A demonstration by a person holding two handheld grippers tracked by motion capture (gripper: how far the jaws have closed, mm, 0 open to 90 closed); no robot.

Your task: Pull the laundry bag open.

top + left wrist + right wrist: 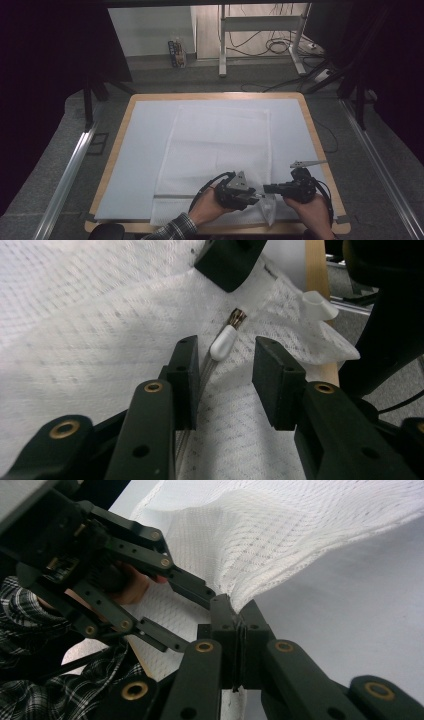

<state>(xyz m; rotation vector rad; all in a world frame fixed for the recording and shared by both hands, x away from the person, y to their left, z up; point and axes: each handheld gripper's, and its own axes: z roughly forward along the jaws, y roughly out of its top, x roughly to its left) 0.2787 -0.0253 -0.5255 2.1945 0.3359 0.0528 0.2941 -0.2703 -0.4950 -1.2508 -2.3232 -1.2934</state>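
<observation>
A white mesh bag (215, 150) lies flat on the pale mat, its zipper seam (200, 196) running along the near edge. My left gripper (225, 357) stands open, its jaws on either side of the white zipper pull (223, 341) without touching it. In the high view the left gripper (256, 196) sits at the bag's near right corner. My right gripper (239, 615) is shut on the mesh bag (280, 535), pinching the fabric near the zipper's end and lifting it into a ridge. The right gripper (266, 189) faces the left gripper (197, 622) at close range.
The pale mat (145, 150) covers a wooden table (320, 150) whose edge is just right of the grippers. Metal rails (70, 170) run along both sides on the grey floor. A desk frame (260, 35) and cables stand beyond the far edge.
</observation>
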